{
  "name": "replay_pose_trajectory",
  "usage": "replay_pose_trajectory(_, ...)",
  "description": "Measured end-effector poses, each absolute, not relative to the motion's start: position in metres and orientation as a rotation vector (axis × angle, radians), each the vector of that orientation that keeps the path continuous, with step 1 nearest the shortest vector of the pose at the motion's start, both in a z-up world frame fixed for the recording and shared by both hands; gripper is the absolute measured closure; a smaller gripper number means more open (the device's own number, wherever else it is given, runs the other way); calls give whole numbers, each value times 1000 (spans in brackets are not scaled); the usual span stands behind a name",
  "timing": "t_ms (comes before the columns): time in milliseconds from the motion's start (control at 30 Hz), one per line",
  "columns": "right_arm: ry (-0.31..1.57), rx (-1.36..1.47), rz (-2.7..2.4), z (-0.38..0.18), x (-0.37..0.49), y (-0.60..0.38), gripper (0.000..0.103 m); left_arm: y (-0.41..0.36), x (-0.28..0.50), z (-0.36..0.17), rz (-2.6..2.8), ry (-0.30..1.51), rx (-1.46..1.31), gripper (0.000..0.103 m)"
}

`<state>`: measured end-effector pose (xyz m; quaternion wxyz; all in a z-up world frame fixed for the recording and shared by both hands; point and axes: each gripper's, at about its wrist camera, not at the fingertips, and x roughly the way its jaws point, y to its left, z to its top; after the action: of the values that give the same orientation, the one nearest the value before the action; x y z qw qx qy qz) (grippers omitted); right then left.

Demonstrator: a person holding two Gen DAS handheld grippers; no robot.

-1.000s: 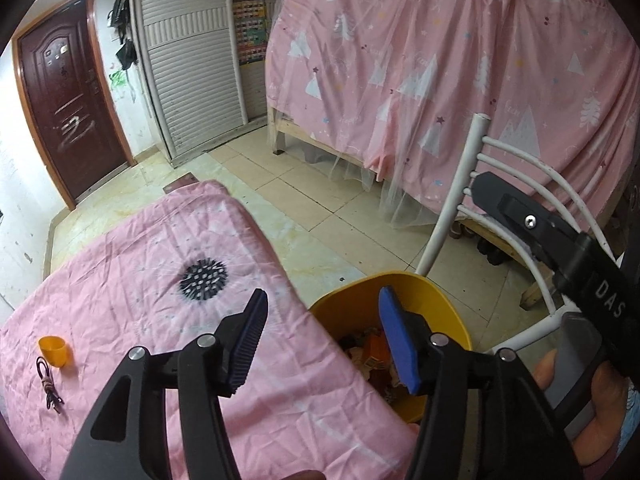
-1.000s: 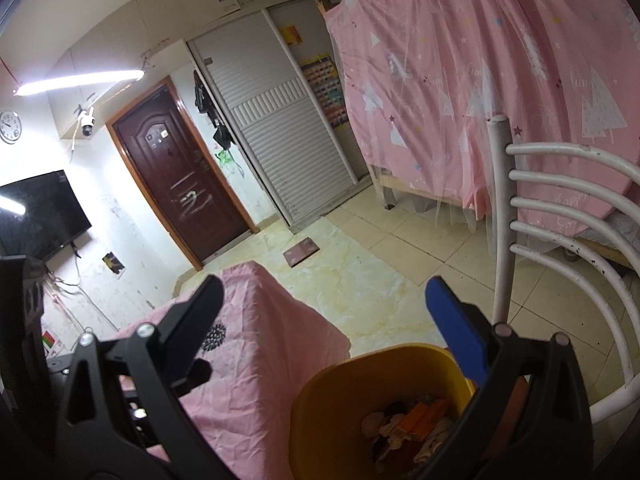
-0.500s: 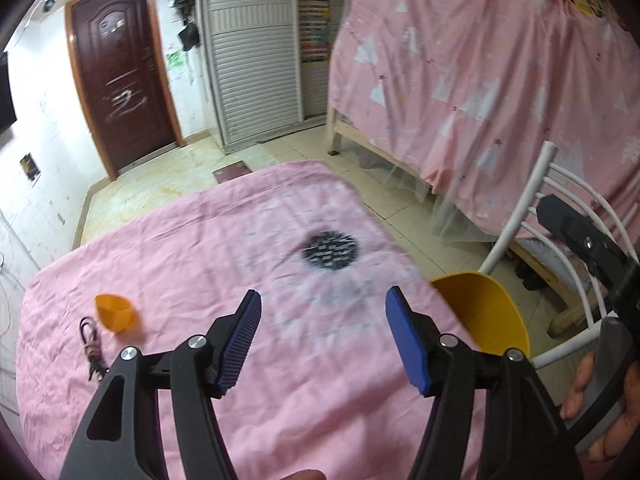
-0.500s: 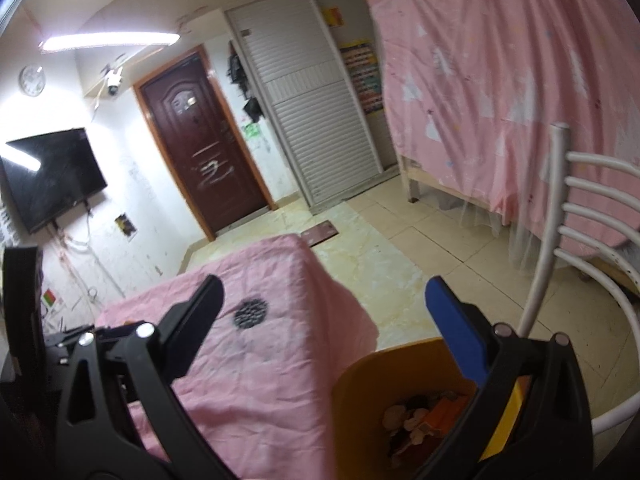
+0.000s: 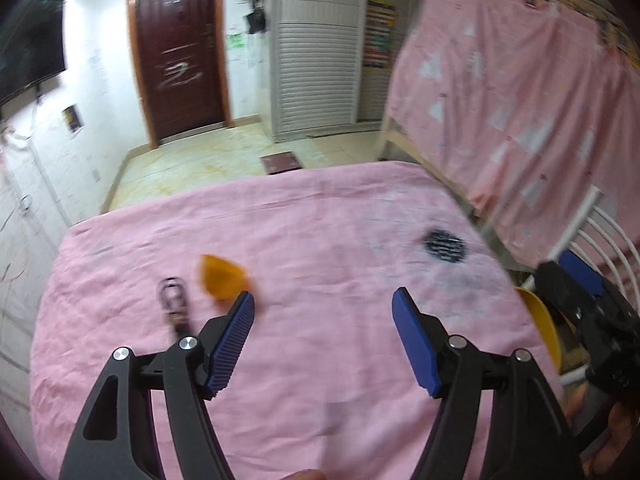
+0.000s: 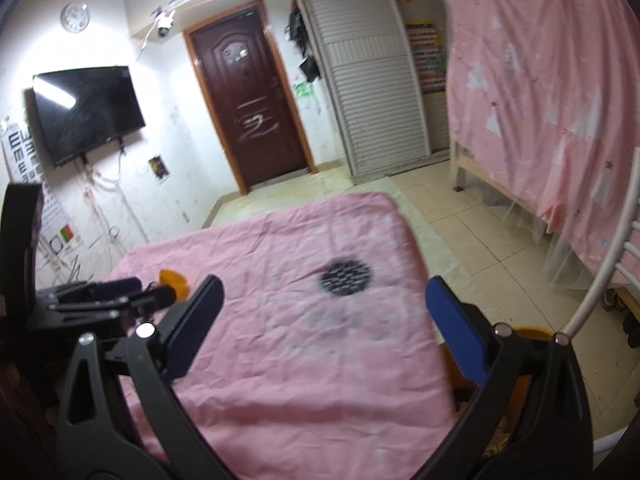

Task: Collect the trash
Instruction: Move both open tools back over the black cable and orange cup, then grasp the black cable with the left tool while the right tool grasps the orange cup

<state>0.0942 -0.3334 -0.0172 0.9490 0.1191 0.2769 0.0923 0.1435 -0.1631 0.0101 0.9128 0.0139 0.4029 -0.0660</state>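
Note:
An orange cup [image 5: 222, 279] lies on its side on the pink-covered table [image 5: 320, 360], with a small dark cord-like item [image 5: 175, 304] to its left. My left gripper [image 5: 325, 320] is open and empty above the cloth, just near-right of the cup. My right gripper [image 6: 324, 304] is open and empty over the table's right part; it also shows at the right edge of the left wrist view [image 5: 576, 292]. The cup shows in the right wrist view [image 6: 173, 280] beside the left gripper [image 6: 120, 292]. The yellow trash bin [image 5: 540, 320] stands below the table's right edge.
A round black patch [image 5: 445, 244] marks the cloth at the right. A white metal chair [image 6: 608, 276] stands right of the bin. A bed under a pink curtain [image 6: 540, 80] fills the right side. A dark door [image 6: 250, 96] and a wall TV [image 6: 86, 112] lie beyond.
Both grippers have swung left, away from the yellow bin and over the table. The orange cup and cord are now much closer to my left gripper. Both stay open.

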Motion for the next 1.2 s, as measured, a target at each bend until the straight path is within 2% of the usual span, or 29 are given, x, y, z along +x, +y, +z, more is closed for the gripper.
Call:
replay_pose_trajectory(433,620,177,325,-15,119,-253,6,-83,167,-8,-45,906,-101,39)
replay_pose_trajectory(1133,684,93,374,-23,151,-194,6,-61,189,-50,-54,986,-129,39)
replay_pose_trajectory(1167,685,91,374,-23,152,-192,6,-61,190,-52,-53,986,-125,41)
replay_pose_trajectory(1200,686,90,375,-23,154,-191,6,-61,190,-52,-46,984,-118,51)
